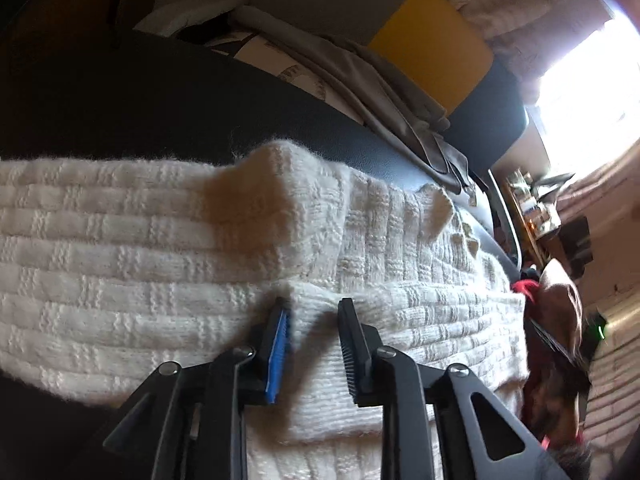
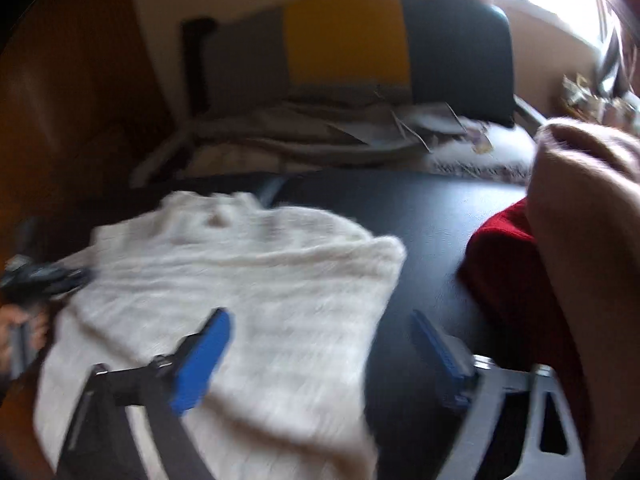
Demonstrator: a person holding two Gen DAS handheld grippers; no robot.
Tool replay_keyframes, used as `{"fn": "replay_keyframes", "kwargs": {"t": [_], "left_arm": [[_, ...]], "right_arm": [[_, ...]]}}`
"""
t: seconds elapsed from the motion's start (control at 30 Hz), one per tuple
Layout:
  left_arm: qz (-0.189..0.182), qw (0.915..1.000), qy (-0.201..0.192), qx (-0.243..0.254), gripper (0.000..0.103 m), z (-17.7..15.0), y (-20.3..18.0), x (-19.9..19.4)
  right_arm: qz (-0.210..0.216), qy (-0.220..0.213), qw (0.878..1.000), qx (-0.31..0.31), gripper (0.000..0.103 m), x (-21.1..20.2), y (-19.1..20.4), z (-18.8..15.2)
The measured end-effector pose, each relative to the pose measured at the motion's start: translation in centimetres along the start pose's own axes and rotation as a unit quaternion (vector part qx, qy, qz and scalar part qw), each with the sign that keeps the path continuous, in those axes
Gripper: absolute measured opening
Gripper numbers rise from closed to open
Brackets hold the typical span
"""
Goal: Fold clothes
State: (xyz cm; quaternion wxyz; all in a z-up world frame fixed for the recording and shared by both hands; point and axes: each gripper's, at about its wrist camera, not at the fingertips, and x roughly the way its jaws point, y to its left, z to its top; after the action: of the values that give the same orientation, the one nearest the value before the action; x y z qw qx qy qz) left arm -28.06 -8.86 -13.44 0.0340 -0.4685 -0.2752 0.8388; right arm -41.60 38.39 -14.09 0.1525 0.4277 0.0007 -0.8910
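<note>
The white knit sweater [image 1: 160, 248] lies spread on the black table [image 1: 140, 100], directly ahead of and under our left gripper [image 1: 314, 304]. Its textured weave is folded over itself, with a raised bump of fabric just beyond the fingertips. We have a fold of the sweater clenched between the left gripper's narrow-set pads [image 1: 280, 344]; the knit bunches up between them.

Our right gripper [image 2: 320, 316] hangs above the table with its blue pads [image 2: 204, 356] spread wide and nothing between them: the left-hand pad sits over the sweater [image 2: 240, 272], the right-hand one over bare black tabletop [image 2: 420, 216]. This view is blurred. At its far left edge we see our left gripper [image 2: 44, 276] at the sweater's side, with fingers of a hand [image 2: 24, 336] behind it.

To the right of the right gripper a red garment [image 2: 508, 264] and a beige garment [image 2: 588, 240] lie piled. Beyond the table stands a chair with a yellow cushion [image 2: 344, 36] and grey fabric [image 1: 360, 76] draped on its seat
</note>
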Motion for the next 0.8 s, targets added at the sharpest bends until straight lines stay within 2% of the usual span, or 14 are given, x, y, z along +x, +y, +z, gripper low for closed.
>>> {"fn": "replay_keyframes", "kwargs": {"t": [0.03, 0.07, 0.1, 0.23, 0.27, 0.33, 0.37, 0.43, 0.47, 0.5, 0.6, 0.67, 0.73, 0.8], "left_arm": [[0.003, 0.9999, -0.002, 0.010, 0.014, 0.0, -0.2, -0.1], [0.006, 0.9998, -0.003, 0.020, 0.009, 0.0, -0.5, -0.2], [0.005, 0.9996, -0.010, 0.026, 0.008, 0.2, -0.7, -0.4], [0.010, 0.9988, -0.046, 0.016, 0.007, 2.1, -1.2, -0.5], [0.021, 0.9991, -0.033, 0.015, 0.005, 2.2, -1.0, 0.3], [0.042, 0.9989, -0.009, 0.020, 0.006, 1.9, -0.9, 1.6], [0.038, 0.9991, -0.011, 0.014, 0.006, 1.6, -0.8, 1.3], [0.036, 0.9992, -0.019, 0.000, 0.007, 1.1, -0.6, 0.5], [0.047, 0.9984, -0.031, -0.009, 0.009, 0.9, -0.5, -0.2], [0.055, 0.9974, -0.044, -0.012, 0.012, 0.7, -0.6, -0.9], [0.032, 0.9963, -0.079, 0.013, 0.018, -0.1, -2.4, -2.7], [0.023, 0.9959, -0.073, 0.048, 0.020, -0.9, -4.3, -2.5], [0.053, 0.9934, -0.048, 0.089, 0.020, -2.2, -6.1, -1.2], [0.086, 0.9925, -0.019, 0.085, 0.020, -3.4, -5.5, 0.5]], "right_arm": [[-0.016, 0.009, 1.000, 0.002, 0.065, 1.2, -0.2, 0.6], [-0.028, 0.010, 1.000, -0.004, 0.037, 1.7, -0.3, 0.7], [-0.041, 0.011, 0.999, -0.010, 0.023, 2.1, -0.3, 0.9], [-0.104, 0.007, 0.994, -0.045, 0.018, 3.3, -0.3, 1.0], [-0.125, 0.006, 0.991, -0.051, 0.018, 3.4, -0.5, 0.8], [-0.125, 0.008, 0.992, -0.034, 0.018, 3.6, -1.4, 0.3], [-0.113, 0.002, 0.993, -0.020, 0.019, 3.3, -1.8, 0.2], [-0.107, -0.001, 0.994, -0.006, 0.030, 2.5, -2.4, 0.3], [-0.108, -0.001, 0.994, -0.002, 0.046, 2.1, -2.6, 0.3], [-0.107, -0.006, 0.994, 0.000, 0.056, 1.5, -2.7, 0.4], [-0.085, -0.050, 0.995, -0.005, 0.062, -1.1, -1.4, 0.8], [-0.055, -0.060, 0.996, -0.020, 0.069, -2.1, 0.7, 0.9], [-0.020, -0.052, 0.998, -0.032, 0.075, -1.9, 3.1, 0.5], [-0.004, -0.036, 0.999, -0.033, 0.075, -1.2, 5.1, -0.6]]}}
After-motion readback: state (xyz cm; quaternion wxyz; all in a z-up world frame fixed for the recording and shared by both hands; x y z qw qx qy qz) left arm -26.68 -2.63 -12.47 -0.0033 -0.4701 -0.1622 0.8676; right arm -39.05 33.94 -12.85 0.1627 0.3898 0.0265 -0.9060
